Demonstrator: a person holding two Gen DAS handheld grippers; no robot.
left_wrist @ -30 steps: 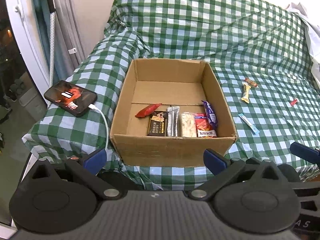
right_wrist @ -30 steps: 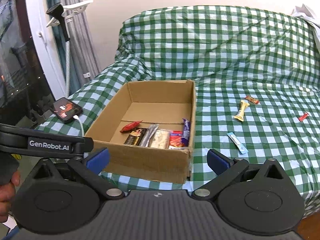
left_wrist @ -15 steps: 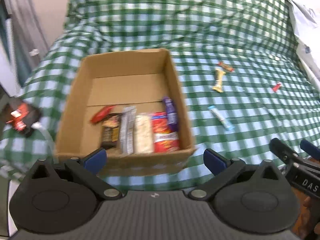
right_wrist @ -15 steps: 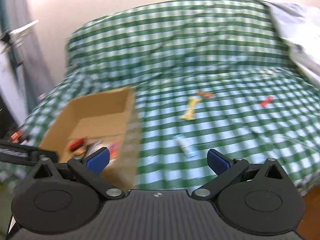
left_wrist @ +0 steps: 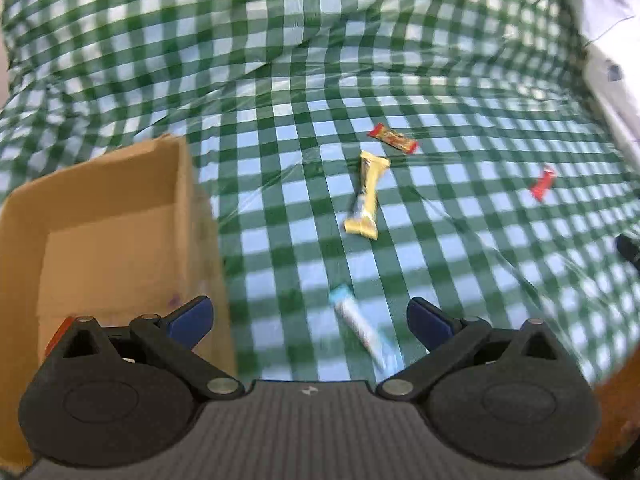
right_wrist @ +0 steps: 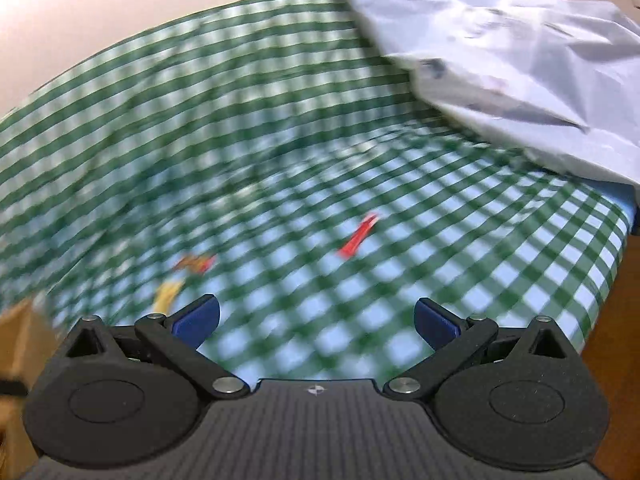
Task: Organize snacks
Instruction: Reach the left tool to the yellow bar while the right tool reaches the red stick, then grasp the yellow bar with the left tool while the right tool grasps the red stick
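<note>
My left gripper (left_wrist: 308, 322) is open and empty above the green checked cloth (left_wrist: 280, 184). A light blue stick snack (left_wrist: 362, 328) lies just ahead between its fingers. A yellow bar (left_wrist: 366, 196), an orange-red bar (left_wrist: 393, 139) and a small red snack (left_wrist: 543, 183) lie farther out. The cardboard box (left_wrist: 188, 208) is at the left. My right gripper (right_wrist: 316, 320) is open and empty. In its blurred view the small red snack (right_wrist: 357, 236) lies ahead, with the orange-red bar (right_wrist: 194, 263) and the yellow bar (right_wrist: 168, 294) at the left.
A pale grey sheet (right_wrist: 500, 52) is bunched at the back right of the bed. The bed's right edge (right_wrist: 612, 264) drops to a brown floor. The box corner (right_wrist: 16, 320) shows at the far left in the right wrist view.
Both grippers have swung to the right and moved forward over the bed. The box has slid to the left of both views and the loose snacks are nearer. Both stay open.
</note>
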